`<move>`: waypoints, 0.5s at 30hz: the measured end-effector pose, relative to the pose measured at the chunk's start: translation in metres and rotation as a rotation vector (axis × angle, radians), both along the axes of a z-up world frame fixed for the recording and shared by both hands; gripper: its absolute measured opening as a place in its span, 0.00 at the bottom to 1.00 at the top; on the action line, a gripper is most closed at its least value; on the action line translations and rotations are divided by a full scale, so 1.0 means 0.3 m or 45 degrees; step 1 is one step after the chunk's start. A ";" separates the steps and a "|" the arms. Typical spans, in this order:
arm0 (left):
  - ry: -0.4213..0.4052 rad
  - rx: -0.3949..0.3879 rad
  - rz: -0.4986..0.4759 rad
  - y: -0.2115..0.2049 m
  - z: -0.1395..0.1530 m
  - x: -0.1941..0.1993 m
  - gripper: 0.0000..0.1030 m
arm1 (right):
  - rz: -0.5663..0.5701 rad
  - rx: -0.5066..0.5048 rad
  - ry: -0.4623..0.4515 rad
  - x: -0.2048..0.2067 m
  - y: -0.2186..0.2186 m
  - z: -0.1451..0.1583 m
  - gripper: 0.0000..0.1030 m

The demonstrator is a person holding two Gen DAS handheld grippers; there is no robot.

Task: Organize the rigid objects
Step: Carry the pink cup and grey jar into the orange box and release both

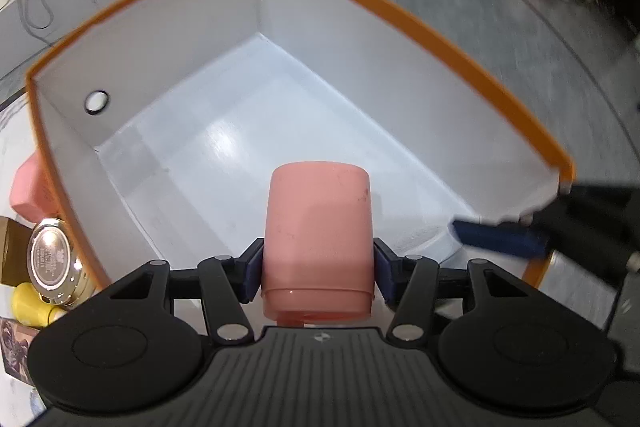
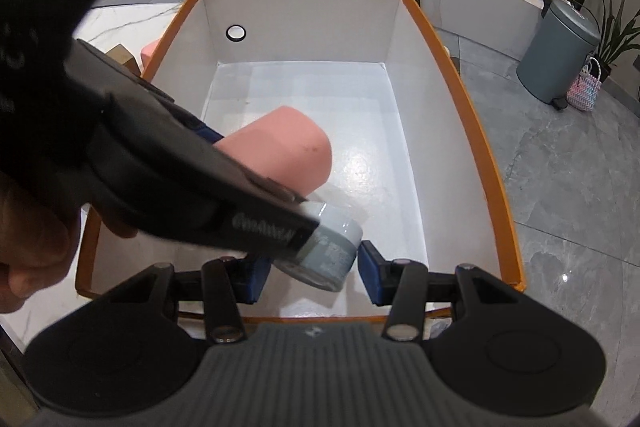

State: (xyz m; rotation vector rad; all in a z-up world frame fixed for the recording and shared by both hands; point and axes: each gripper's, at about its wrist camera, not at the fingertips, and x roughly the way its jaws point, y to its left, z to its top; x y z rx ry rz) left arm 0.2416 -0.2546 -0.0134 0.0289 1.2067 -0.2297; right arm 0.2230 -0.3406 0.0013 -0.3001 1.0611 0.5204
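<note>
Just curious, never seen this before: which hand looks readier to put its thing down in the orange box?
Probably the left gripper: its pink cup hangs low over the box floor, and it overlaps the right's grey jar.

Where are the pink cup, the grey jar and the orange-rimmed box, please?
pink cup (image 1: 318, 227), left wrist view, its side wall.
grey jar (image 2: 334, 251), right wrist view, its side.
orange-rimmed box (image 2: 460, 75), right wrist view, its right rim.

No readable text. Blurred white lettering on the left gripper body, fine print on the gold tin lid: both illegible.
</note>
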 end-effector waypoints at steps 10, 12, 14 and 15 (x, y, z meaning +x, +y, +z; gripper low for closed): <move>-0.001 -0.037 0.004 0.001 0.005 -0.002 0.75 | 0.002 -0.005 -0.010 -0.020 -0.002 0.007 0.54; -0.009 -0.064 0.009 0.005 0.008 -0.005 0.77 | -0.001 -0.002 -0.018 -0.025 -0.006 0.015 0.55; -0.022 -0.083 0.025 0.005 0.020 -0.015 0.77 | -0.006 0.000 -0.029 -0.031 -0.011 0.021 0.55; -0.035 -0.093 0.038 0.007 0.027 -0.020 0.77 | -0.009 0.003 -0.034 -0.035 -0.013 0.024 0.55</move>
